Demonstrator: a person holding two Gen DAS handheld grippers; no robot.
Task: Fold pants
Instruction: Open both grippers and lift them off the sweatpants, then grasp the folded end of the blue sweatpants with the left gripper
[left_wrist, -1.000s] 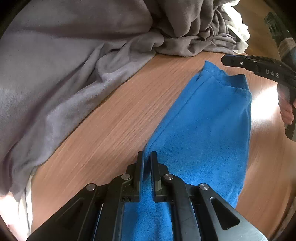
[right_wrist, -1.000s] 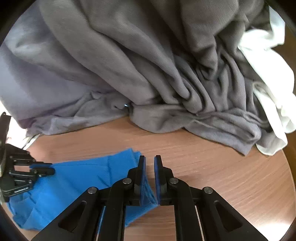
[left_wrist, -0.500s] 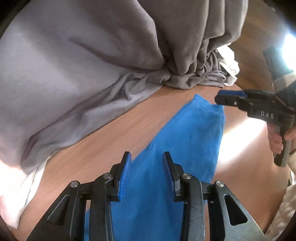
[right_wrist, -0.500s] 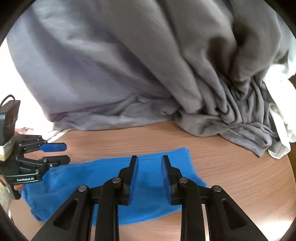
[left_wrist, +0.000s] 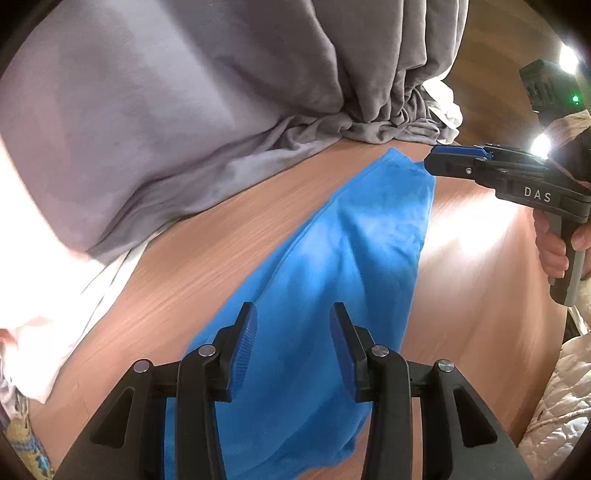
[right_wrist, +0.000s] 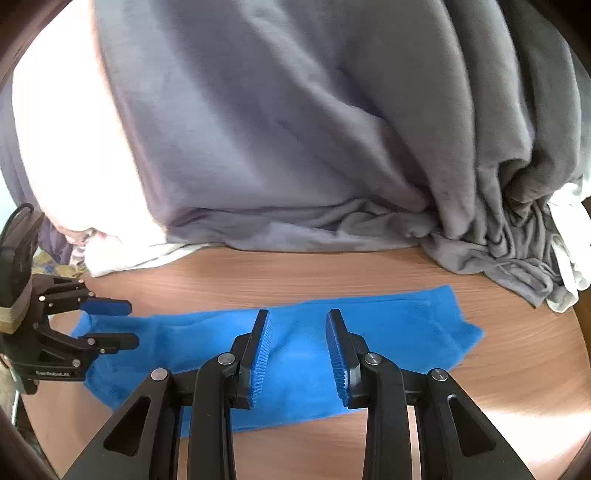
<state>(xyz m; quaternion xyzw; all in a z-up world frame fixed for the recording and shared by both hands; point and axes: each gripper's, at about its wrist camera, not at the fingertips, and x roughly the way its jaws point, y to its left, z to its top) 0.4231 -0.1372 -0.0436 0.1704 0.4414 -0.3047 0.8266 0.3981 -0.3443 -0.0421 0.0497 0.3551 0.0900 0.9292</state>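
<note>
Pants (left_wrist: 332, 295), one blue folded pair, lay flat on the table (left_wrist: 184, 266) beneath the left gripper (left_wrist: 291, 332), whose empty jaws were opening. Right view: right gripper (right_wrist: 297, 343) likewise opening, empty, above the pants; lifting clear should leave the fold undisturbed. Two grippers, one grey fabric heap (right_wrist: 295, 129).

Ahead of me: a big heap of grey cloth (right_wrist: 295, 129), bunched into folds at its right end, resting on the wood-grain counter (right_wrist: 517, 387). White fabric (right_wrist: 565, 266) pokes out beside those folds; more white (right_wrist: 122, 258) shows under the heap's left edge. Quilted pale fabric (left_wrist: 554, 406) at my far right.
</note>
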